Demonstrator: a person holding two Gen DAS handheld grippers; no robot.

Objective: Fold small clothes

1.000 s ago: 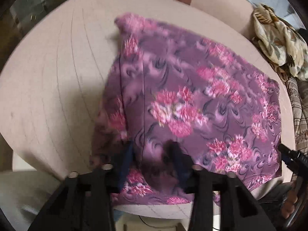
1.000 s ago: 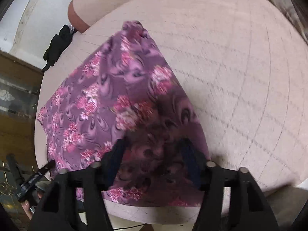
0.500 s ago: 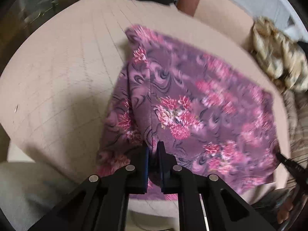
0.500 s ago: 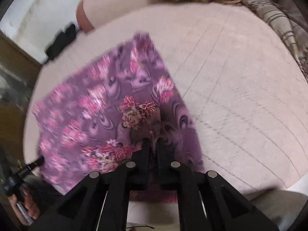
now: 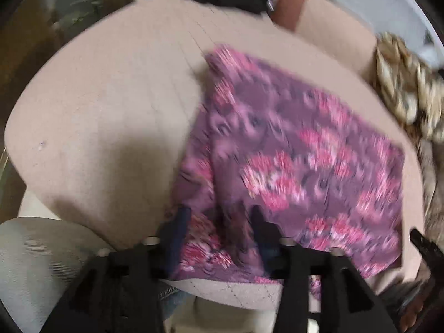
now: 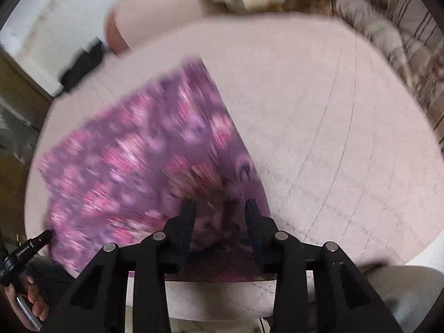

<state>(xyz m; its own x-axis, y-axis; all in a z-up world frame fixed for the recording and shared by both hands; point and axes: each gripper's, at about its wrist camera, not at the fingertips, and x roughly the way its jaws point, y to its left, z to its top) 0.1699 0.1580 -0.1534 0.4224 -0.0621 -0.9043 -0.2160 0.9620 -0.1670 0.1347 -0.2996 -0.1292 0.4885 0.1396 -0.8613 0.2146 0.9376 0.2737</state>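
A: Both the left gripper [image 5: 219,230] and right gripper [image 6: 219,222] have jaws parted over the near hem of the purple floral garment [image 5: 291,161], gripping nothing.

B: Pinch both hem corners together, then carry them across (blurry frames) toward its far edge on the pink cushion [image 6: 319,111].

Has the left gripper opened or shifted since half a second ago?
Yes. The left gripper, shut on the purple cloth before, now stands open, pulled back toward the near edge of the table.

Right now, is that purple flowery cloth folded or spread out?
Mostly spread: the cloth lies flat on the table; both grippers open.
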